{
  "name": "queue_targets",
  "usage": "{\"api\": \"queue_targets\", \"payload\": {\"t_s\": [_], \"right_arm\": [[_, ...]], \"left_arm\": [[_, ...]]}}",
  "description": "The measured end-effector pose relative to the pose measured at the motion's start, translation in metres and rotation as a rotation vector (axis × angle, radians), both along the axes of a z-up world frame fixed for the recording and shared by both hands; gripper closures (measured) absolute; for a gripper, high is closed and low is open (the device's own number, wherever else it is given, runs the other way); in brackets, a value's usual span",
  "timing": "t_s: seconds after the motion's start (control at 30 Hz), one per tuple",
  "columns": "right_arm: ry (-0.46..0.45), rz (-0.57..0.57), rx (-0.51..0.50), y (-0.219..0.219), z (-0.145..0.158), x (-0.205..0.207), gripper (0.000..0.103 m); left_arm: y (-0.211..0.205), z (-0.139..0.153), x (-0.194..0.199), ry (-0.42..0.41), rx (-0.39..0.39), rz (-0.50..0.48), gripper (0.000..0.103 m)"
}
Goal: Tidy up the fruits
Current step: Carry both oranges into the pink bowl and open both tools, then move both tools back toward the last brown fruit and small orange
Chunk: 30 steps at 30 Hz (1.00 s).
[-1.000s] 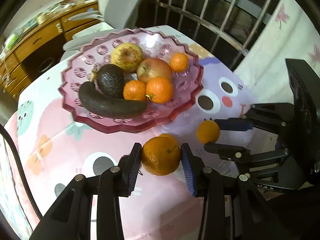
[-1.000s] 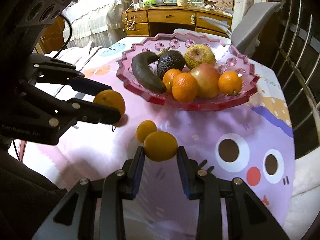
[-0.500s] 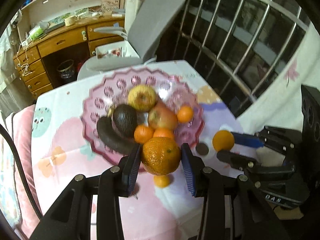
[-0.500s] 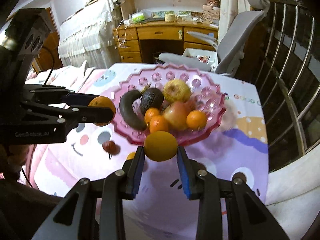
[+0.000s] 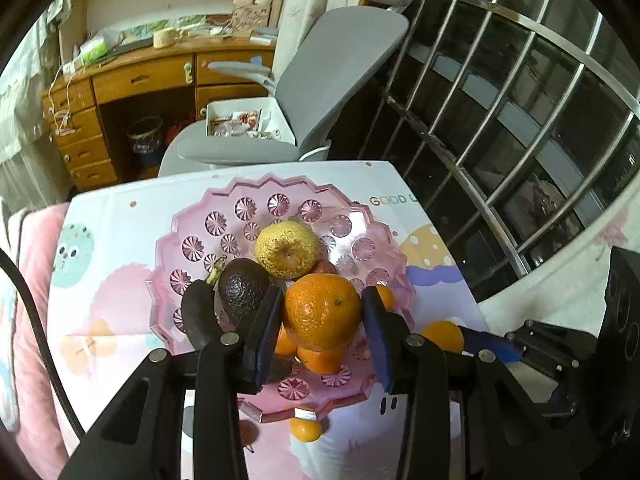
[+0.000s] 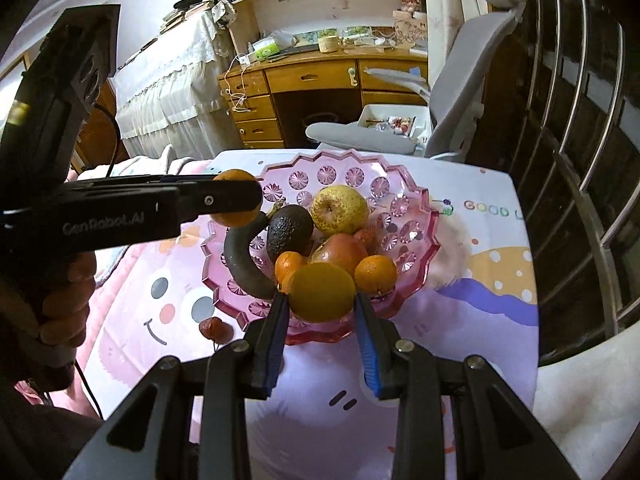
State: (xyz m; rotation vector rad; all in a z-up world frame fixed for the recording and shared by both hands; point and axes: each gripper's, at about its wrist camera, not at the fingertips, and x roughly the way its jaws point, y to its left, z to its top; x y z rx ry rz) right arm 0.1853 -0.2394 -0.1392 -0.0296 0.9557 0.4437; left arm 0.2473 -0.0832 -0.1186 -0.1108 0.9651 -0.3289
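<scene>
My left gripper (image 5: 322,312) is shut on a large orange (image 5: 323,311) and holds it high above the pink glass bowl (image 5: 188,248). The bowl holds a yellow pear (image 5: 286,250), an avocado (image 5: 242,286), a dark banana (image 5: 198,320) and small oranges. My right gripper (image 6: 322,296) is shut on a yellow-orange citrus (image 6: 322,291) above the bowl's (image 6: 416,216) near rim. In the right wrist view the left gripper (image 6: 236,198) with its orange (image 6: 234,220) hovers over the bowl's left side. One small orange (image 5: 306,429) lies on the cloth beside the bowl.
The bowl sits on a table with a pink cartoon cloth (image 6: 480,272). A small reddish fruit (image 6: 216,329) lies on the cloth left of the bowl. A grey office chair (image 5: 304,92), a wooden desk (image 5: 132,84) and window bars (image 5: 520,120) stand behind the table.
Both grippers have risen and moved forward with their fruit, from beside the bowl on the table to well above the bowl. The small orange stays on the cloth.
</scene>
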Motion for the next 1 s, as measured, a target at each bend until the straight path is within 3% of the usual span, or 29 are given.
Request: {"api": "queue_targets", "payload": {"t_s": [0.5,0.6,0.67,1.0], "right_arm": [[0.119,-0.022,0.055,0.003,-0.031,0.023,0.068],[0.147,-0.039,0.062,0.002,-0.036,0.027,0.066],[0.15,-0.051,0.081,0.001,-0.035,0.027,0.059],[0.192,-0.102,0.132,-0.001,-0.029,0.02,0.043]], "left_arm": [[-0.001,-0.039,0.027,0.12,-0.018,0.051,0.063],[0.002,-0.035,0.025,0.107,-0.022,0.059,0.043],[0.006,-0.031,0.023,0.097,-0.023,0.063,0.042],[0.041,-0.014,0.002,0.092,-0.024,0.138,0.032]]}}
